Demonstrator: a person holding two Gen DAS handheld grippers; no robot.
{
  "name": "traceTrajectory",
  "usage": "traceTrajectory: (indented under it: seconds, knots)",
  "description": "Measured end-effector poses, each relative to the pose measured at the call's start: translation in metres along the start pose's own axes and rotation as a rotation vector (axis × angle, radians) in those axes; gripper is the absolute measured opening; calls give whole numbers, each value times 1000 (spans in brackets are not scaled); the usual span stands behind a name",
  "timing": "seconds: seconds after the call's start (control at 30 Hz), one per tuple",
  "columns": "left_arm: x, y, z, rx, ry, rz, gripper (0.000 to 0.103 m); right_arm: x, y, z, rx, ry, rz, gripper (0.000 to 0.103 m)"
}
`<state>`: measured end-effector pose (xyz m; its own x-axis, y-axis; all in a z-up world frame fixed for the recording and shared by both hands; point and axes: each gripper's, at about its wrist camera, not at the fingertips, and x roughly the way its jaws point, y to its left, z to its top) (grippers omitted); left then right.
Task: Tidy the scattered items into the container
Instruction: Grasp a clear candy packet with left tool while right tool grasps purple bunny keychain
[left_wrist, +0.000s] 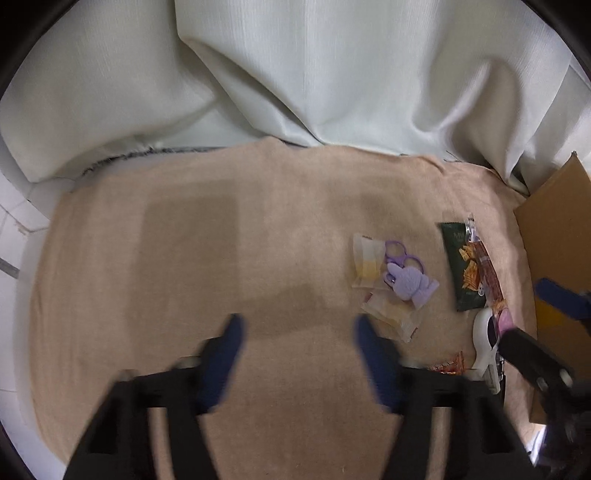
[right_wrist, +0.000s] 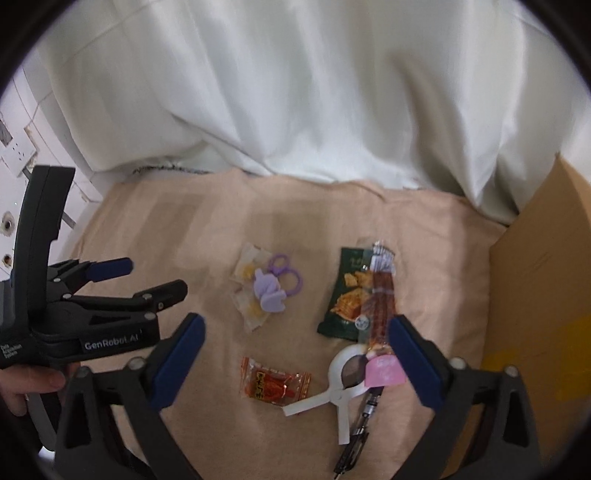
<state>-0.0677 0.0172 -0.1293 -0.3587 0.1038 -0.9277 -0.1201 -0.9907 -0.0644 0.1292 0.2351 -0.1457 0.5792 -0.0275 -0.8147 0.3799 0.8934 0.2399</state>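
Two hand-held grippers hover over the beige cloth: left hand-held gripper (left_wrist: 299, 332) and right hand-held gripper (right_wrist: 297, 332), both spread and empty. "GenRobot.AI" is printed on the left unit's body. Scattered items include a green snack packet (right_wrist: 345, 295), orange candy wrapper (right_wrist: 275, 382), and white clip (right_wrist: 341, 387). The cardboard box (right_wrist: 543, 295) stands at right.

Soft even light, motion blur throughout, dark fisheye vignette at corners.
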Motion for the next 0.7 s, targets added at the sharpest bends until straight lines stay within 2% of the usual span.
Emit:
traceTrajectory:
  seconds: [0.03,0.07,0.27,0.43,0.7]
  knots:
    - [2,0,0,2,0,-7,48,4,0,-1,-2,7,7,77]
    - [4,1,0,6,0,-13,48,9,1,-1,-9,13,14,68]
    - [7,6,1,4,-4,-11,48,42,11,8,-58,35,44,68]
    - [18,10,7,-4,9,-16,48,68,19,12,-80,77,33,68]
    - [22,7,11,11,11,-24,48,90,16,9,-64,120,51,52]
